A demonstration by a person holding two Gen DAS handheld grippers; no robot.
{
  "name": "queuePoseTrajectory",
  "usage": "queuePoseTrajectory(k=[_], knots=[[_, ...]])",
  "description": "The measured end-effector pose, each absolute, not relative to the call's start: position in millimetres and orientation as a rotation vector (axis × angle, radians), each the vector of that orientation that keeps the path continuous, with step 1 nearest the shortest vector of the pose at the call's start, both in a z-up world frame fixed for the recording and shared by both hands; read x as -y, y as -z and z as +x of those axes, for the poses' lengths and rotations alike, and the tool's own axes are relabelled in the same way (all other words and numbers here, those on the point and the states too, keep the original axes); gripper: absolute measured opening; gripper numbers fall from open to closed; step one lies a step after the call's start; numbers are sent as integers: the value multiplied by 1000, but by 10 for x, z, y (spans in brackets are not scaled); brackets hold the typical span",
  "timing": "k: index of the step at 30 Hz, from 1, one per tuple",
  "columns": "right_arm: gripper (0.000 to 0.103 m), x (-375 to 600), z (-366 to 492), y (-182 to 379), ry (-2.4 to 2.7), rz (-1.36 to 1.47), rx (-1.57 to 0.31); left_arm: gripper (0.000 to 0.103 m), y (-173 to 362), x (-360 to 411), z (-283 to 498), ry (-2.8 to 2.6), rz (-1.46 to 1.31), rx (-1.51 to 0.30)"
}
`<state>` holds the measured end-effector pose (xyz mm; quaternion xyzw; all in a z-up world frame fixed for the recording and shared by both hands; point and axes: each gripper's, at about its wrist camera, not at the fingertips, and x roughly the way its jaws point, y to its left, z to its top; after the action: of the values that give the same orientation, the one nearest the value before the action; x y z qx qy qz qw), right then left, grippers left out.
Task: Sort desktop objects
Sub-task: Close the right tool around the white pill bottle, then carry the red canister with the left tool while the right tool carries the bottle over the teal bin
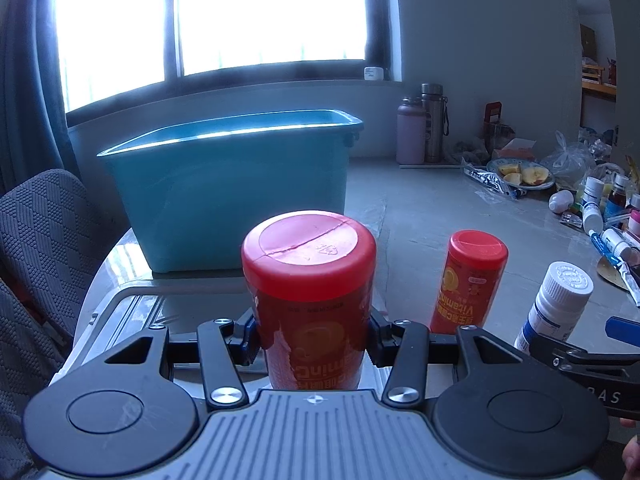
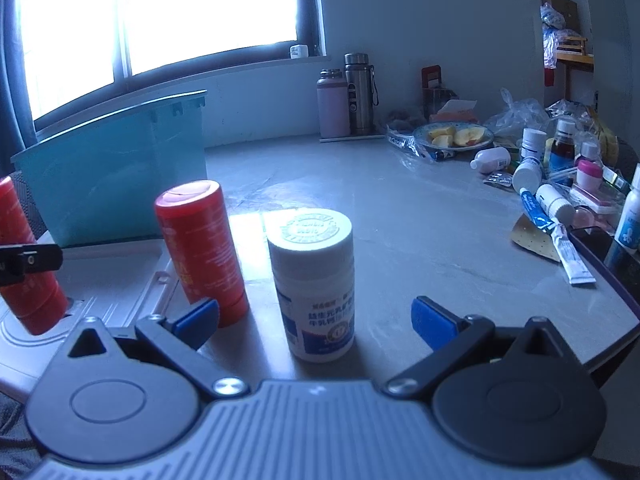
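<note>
1. Left gripper (image 1: 312,342), at 6 o'clock in the left wrist view: its jaws are clamped on the body of a red vitamin tube (image 1: 308,280), which stands upright between the pads with its red cap toward the camera.
2. Grey tray (image 1: 132,308), at 8 o'clock below the held tube; whether the tube's base touches it cannot be told.
3. Second red tube (image 1: 468,280), at 3 o'clock of the held one, upright on the table (image 1: 420,208) and apart from it.
4. Right gripper (image 2: 316,322), at 6 o'clock in the right wrist view: jaws spread wide, blue pads (image 2: 432,322) clear on both sides of a white bottle (image 2: 314,280), which stands upright just ahead of the gap.
5. Blue bin (image 1: 232,188), at 11 o'clock behind the held tube, open-topped, below the window (image 1: 212,16).
6. Two flasks (image 2: 348,96), at 12 o'clock against the far wall, side by side.
7. Plate of cut fruit (image 2: 456,136), at 2 o'clock, with a loose cluster of small bottles and tubes (image 2: 556,184) beyond it at 3 o'clock.
</note>
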<state>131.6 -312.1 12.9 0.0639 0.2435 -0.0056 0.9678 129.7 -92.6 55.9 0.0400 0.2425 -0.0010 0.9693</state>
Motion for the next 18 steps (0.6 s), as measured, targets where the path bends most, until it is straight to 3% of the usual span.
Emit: queuePoseTrajectory(k=[8, 10, 11, 18], knots=[[102, 3131, 1612, -34, 3, 123, -515, 50, -555, 930, 1398, -11, 74, -494], [74, 3114, 1633, -27, -7, 96, -505, 50, -547, 926, 1411, -12, 67, -499], [48, 3095, 1642, -28, -10, 68, -500, 50, -544, 924, 1410, -12, 67, -499], [47, 3023, 1541, -117, -5, 31, -492, 50, -570, 851, 1358, -11, 58, -487]])
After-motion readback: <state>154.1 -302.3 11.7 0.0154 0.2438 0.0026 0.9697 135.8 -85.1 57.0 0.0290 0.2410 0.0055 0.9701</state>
